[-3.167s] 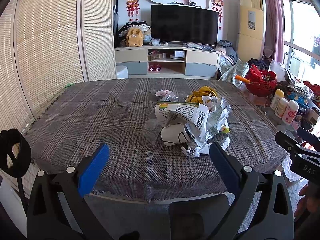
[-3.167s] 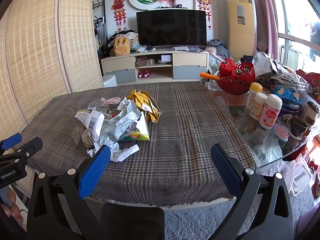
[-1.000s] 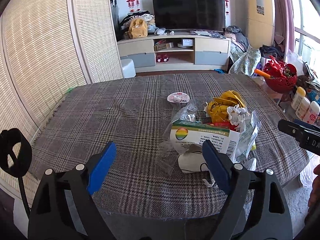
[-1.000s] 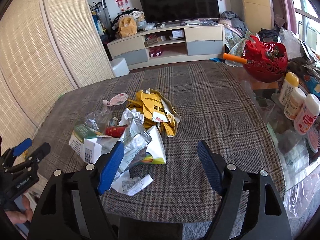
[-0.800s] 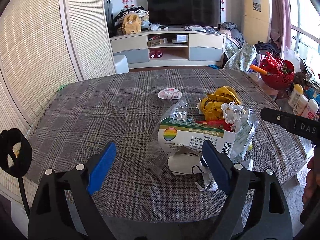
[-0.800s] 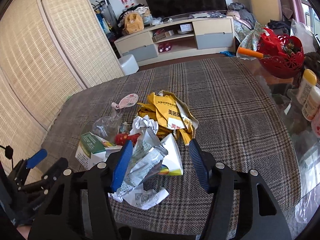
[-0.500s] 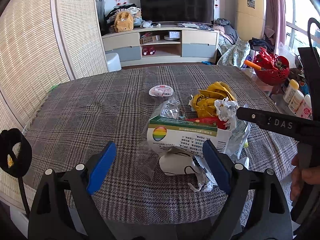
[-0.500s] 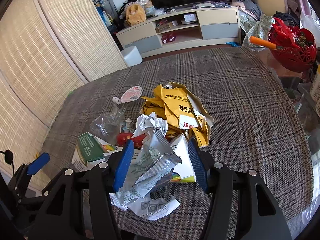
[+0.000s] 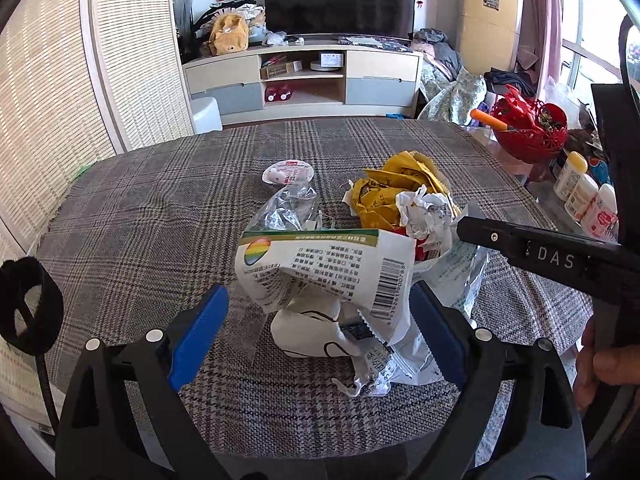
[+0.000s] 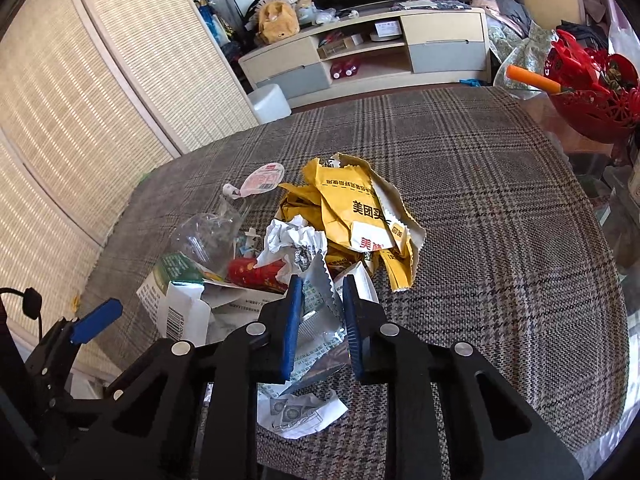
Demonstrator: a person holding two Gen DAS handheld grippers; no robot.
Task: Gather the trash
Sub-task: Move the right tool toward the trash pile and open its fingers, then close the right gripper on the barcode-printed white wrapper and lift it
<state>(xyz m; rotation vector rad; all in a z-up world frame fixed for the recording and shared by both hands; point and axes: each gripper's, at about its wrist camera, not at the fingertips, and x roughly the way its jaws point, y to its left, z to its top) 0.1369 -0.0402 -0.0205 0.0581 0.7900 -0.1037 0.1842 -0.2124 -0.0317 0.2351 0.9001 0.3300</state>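
Note:
A heap of trash lies on the plaid-covered table [image 9: 140,208]: a white and green carton [image 9: 320,264], a yellow paper bag [image 10: 352,208], crumpled white paper [image 10: 292,240], a clear plastic bag [image 9: 288,208], a round foil lid [image 9: 288,170] and a red wrapper [image 10: 256,272]. My left gripper [image 9: 316,300] is open and its jaws are still opening, with the carton's near end between the blue pads, untouched. My right gripper [image 10: 322,284] is closing, its pads pressing a crinkled silver foil wrapper [image 10: 320,312] at the heap's near right side.
A red basket [image 9: 532,128] and several small bottles [image 9: 580,192] stand on the glass at the right. A torn white paper scrap [image 10: 296,412] lies near the front edge. A person's hand [image 9: 600,372] holds the right tool. A TV cabinet [image 9: 304,76] stands beyond the table.
Both grippers came forward and down over the heap. The right jaws went from wide open to closed around the silver wrapper. The left jaws widened a little.

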